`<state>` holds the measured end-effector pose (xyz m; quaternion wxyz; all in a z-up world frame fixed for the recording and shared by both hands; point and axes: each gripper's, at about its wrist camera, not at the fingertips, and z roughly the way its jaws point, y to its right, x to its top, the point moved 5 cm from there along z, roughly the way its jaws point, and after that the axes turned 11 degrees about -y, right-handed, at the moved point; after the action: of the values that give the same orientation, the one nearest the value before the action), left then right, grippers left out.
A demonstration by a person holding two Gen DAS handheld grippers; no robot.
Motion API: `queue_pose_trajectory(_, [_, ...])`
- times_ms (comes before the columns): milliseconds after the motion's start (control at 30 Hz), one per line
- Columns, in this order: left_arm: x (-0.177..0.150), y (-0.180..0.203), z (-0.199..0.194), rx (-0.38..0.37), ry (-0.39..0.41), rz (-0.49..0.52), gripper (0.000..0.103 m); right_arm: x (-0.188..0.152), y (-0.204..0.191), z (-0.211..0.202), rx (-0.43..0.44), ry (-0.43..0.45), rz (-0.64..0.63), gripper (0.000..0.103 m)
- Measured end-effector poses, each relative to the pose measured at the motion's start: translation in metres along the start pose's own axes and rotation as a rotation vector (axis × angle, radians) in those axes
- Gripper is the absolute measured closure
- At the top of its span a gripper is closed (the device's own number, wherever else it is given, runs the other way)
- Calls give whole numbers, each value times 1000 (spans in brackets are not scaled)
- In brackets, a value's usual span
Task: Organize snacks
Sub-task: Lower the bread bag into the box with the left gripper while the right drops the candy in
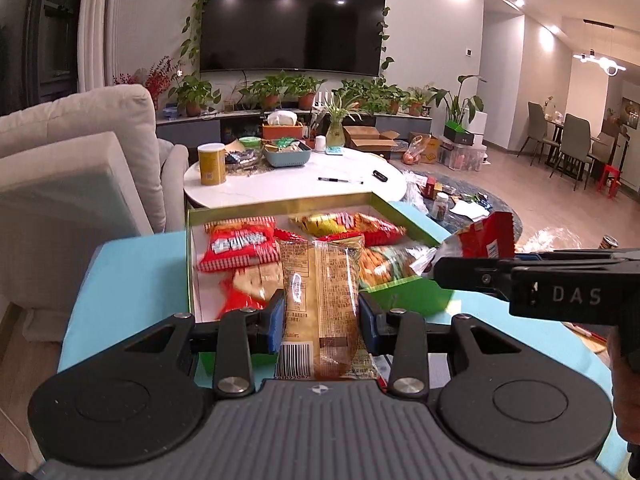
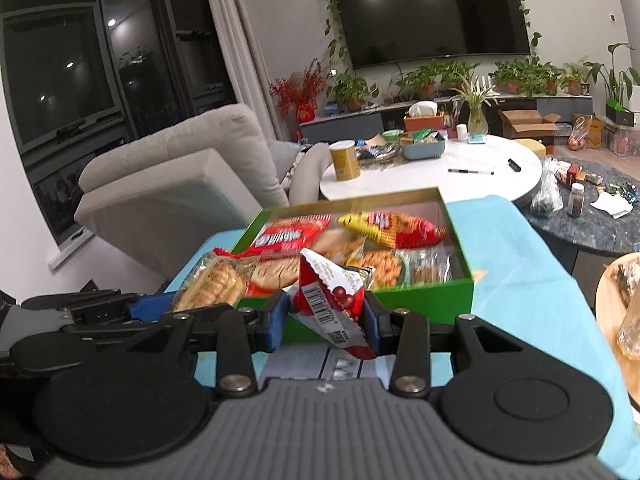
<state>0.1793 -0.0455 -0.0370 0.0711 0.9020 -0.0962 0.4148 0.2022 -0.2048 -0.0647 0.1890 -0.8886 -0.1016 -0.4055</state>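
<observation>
While both grippers hover at the green box (image 2: 400,300), left gripper (image 1: 322,316) clamps a bread pack (image 1: 320,300), right gripper (image 2: 326,316) a red candy bag (image 2: 328,300): light, crinkly, slippery film, probably best pinched mid-body.

You can read "DAS" in pale letters on the black body of the right hand-held gripper (image 1: 472,276), at three o'clock in your left wrist view. The snack packets' print, barcodes included, is too blurred for you to read.

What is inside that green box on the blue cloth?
The green box holds snack packets: a red bag, a yellow-and-red bag and clear-wrapped biscuits. The two held packets hide its near side, and whatever lies underneath is covered.
</observation>
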Motion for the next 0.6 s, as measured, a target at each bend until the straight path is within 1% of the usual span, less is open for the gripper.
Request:
queue_pose_trajectory(167, [17, -5, 11, -10, 3, -11, 68, 13, 3, 7, -8, 11, 0, 36])
queue_pose_trajectory(400, [33, -8, 23, 8, 8, -10, 68, 28, 8, 15, -21, 26, 0, 36])
queue_pose_trajectory(600, [43, -9, 34, 3, 11, -17, 68, 35, 17, 20, -37, 29, 9, 36])
